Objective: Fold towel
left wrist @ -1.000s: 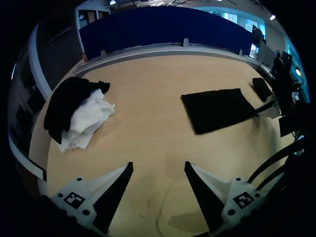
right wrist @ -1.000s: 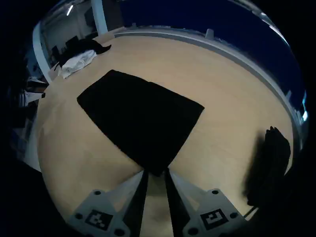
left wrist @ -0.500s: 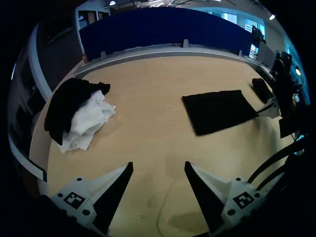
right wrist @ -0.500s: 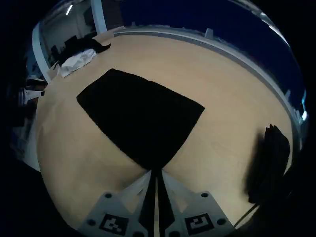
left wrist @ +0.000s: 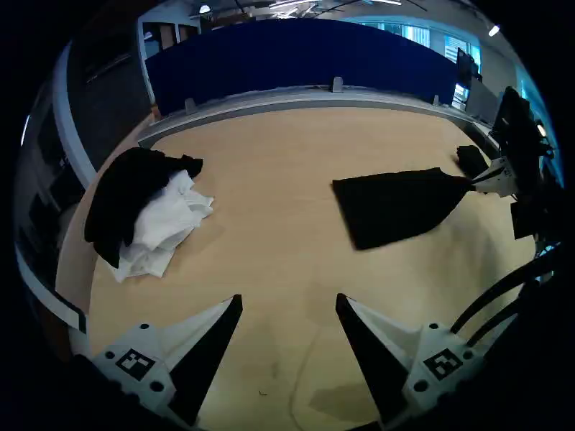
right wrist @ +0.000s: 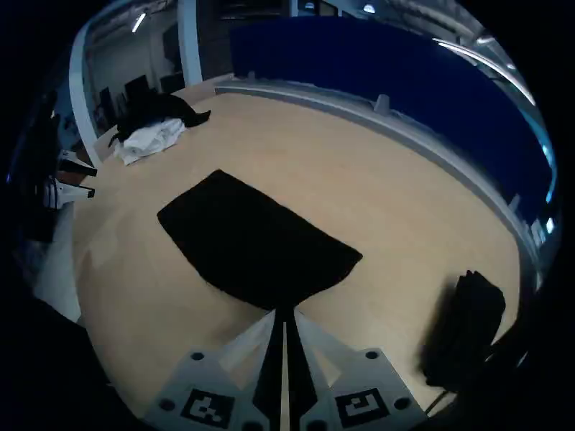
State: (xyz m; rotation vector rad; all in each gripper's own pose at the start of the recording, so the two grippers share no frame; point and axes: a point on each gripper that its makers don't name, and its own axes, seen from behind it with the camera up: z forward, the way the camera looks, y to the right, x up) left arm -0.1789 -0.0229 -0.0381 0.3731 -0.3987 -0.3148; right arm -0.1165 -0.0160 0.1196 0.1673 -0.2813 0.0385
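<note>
The black towel (left wrist: 392,208) is plain, dark and roughly rectangular, spread out on the light wood counter (left wrist: 273,165). Most of it lies flat, but 1 corner is drawn up into a point, pinched between the closed fingers of the right gripper (right wrist: 285,312). In the right gripper view that's the nearest corner, and the rest of the cloth fans away from it.

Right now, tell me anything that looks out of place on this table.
The black towel is askew: one corner is pinched in the right gripper and held off the table. Crumpled cloths sit near its edge.
</note>
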